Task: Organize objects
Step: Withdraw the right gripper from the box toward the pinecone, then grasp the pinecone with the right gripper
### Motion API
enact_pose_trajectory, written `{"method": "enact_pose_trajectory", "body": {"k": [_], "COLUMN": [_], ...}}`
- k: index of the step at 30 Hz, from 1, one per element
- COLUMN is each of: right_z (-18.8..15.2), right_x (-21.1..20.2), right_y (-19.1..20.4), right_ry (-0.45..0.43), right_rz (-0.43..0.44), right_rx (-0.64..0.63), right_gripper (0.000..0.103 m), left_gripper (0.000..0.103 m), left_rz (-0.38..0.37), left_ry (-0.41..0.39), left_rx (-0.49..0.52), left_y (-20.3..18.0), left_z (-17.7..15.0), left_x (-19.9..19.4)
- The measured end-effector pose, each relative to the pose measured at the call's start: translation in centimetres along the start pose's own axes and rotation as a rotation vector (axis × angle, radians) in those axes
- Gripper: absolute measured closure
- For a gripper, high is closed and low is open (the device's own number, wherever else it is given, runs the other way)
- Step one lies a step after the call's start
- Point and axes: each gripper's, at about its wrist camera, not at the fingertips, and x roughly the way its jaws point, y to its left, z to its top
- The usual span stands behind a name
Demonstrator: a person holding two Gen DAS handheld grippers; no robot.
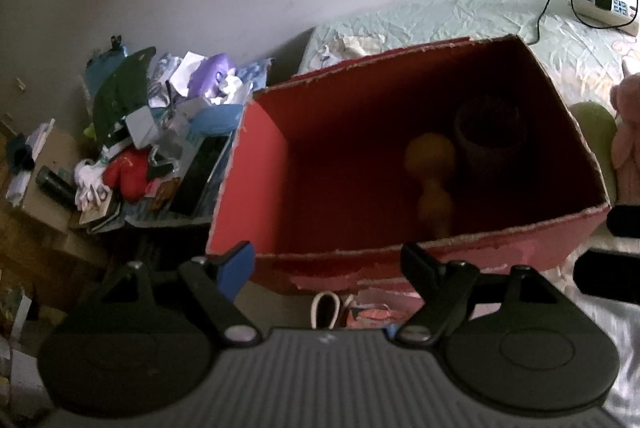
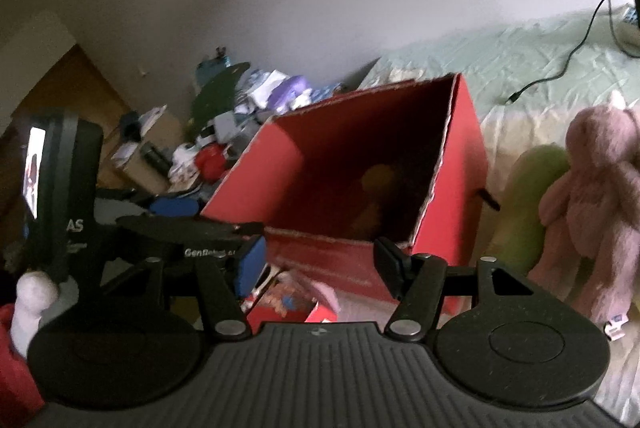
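Note:
An open red cardboard box (image 1: 256, 164) stands on the bed, its top facing me. A yellow toy (image 1: 432, 180) and a dark round cup (image 1: 490, 136) lie inside it in shadow. My left gripper (image 1: 326, 264) hovers at the box's near rim, open, with nothing between its fingers. In the right wrist view the same box (image 2: 464, 148) sits ahead. My right gripper (image 2: 320, 264) is open and empty in front of its near wall. A pink plush animal (image 2: 600, 196) leans on a green cushion (image 2: 528, 196) to the right of the box.
A cluttered heap of toys, papers and boxes (image 1: 160, 132) fills a low surface left of the box. A power strip with a black charger and cable (image 1: 600, 2) lies far back on the pale green sheet (image 1: 440, 16). A colourful packet (image 2: 292, 300) lies below my right gripper.

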Motion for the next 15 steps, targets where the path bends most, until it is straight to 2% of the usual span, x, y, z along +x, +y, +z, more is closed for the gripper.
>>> {"method": "enact_pose_trajectory", "body": {"k": [3,6,11,15], "right_z": [-0.5,-1.4,-2.9,-4.3], "right_x": [0.0,0.1,1.2,2.3], "right_y": [-0.7,-1.6,-3.1,-4.3], "right_ry": [0.045,0.105,0.232,0.341], "right_rz": [0.044,0.083,0.123,0.148], "right_rx": [0.006,0.012,0.056,0.118], "right_gripper": [0.044,0.048,0.051,0.051], "left_gripper": [0.021,0.027,0.030,0.031], "left_rz": [-0.022,-0.076,-0.257,-0.449], "left_ry": [-0.002,-0.011,-0.030,-0.005], "left_rx": [0.005,0.016,0.079,0.115], "left_y": [0.0,-0.1,-0.7,-1.3], "left_z": [-1.0,-2.3,-5.3,-7.7], "left_x": [-0.3,-0.7,-1.8,-2.1]}}
